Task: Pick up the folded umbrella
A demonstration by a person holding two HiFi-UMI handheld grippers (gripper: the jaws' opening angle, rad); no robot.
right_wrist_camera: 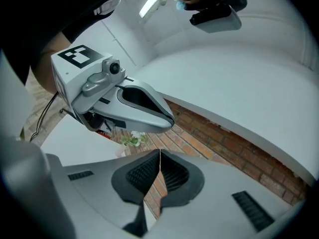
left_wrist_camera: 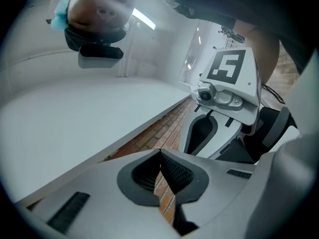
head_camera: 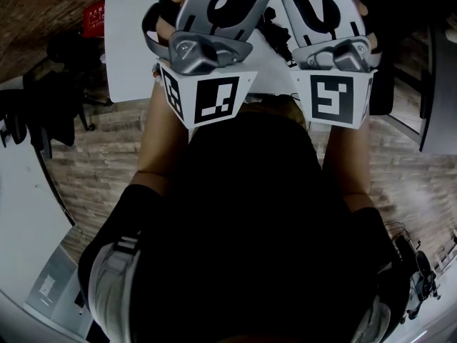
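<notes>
Left gripper (left_wrist_camera: 160,152), in its own view: the two ribbed pads are meeting at their tips and holding nothing, with a strip of brick-patterned floor (left_wrist_camera: 167,128) showing through the slot below them. Right gripper (right_wrist_camera: 160,152), in its own view: the jaws are likewise pressing together at the tips, empty. In the head view both grippers are sitting side by side at the top centre of the frame, close together, their jaws pointing toward the upper edge. The left marker cube (head_camera: 207,98) and the right marker cube (head_camera: 334,98) are facing the camera. The left forearm (head_camera: 158,138) and the right forearm (head_camera: 350,163) are running down from the grippers on either side of the person's dark clothing (head_camera: 243,227), which is filling the centre and bottom of the frame. A white table (head_camera: 132,56) is lying in the upper left, beyond the left gripper. In the right gripper view a small green plant (right_wrist_camera: 132,139) is standing just below the tip of the left gripper. The folded umbrella is not appearing in any of the three views.
</notes>
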